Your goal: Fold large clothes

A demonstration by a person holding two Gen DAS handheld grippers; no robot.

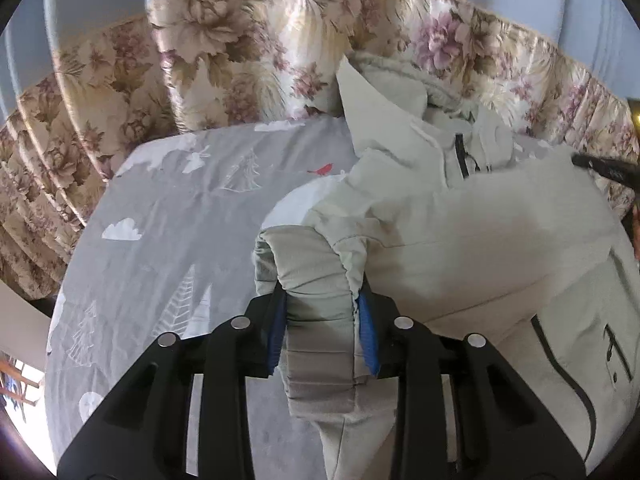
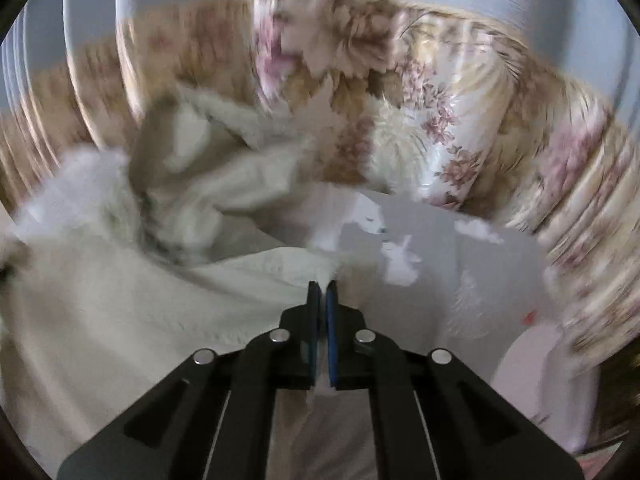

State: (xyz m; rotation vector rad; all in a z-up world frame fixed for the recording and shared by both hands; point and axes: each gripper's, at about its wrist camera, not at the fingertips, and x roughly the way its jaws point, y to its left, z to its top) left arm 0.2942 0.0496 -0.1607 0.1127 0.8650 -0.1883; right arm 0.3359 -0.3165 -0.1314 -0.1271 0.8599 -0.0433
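Note:
A pale cream padded jacket (image 1: 460,240) with dark zips lies on a grey printed bedsheet (image 1: 168,208). My left gripper (image 1: 322,304) is shut on the jacket's sleeve cuff (image 1: 316,276), which bunches between the blue pads. In the blurred right wrist view, my right gripper (image 2: 323,292) is shut on a thin edge of the jacket (image 2: 160,300), whose hood and body spread to the left. The right gripper's tip also shows at the right edge of the left wrist view (image 1: 600,166).
A floral curtain (image 1: 240,60) hangs along the far side of the bed, with a blue wall above. The bedsheet (image 2: 460,272) shows white cloud and tree prints. The bed's left edge (image 1: 60,280) drops off to the floor.

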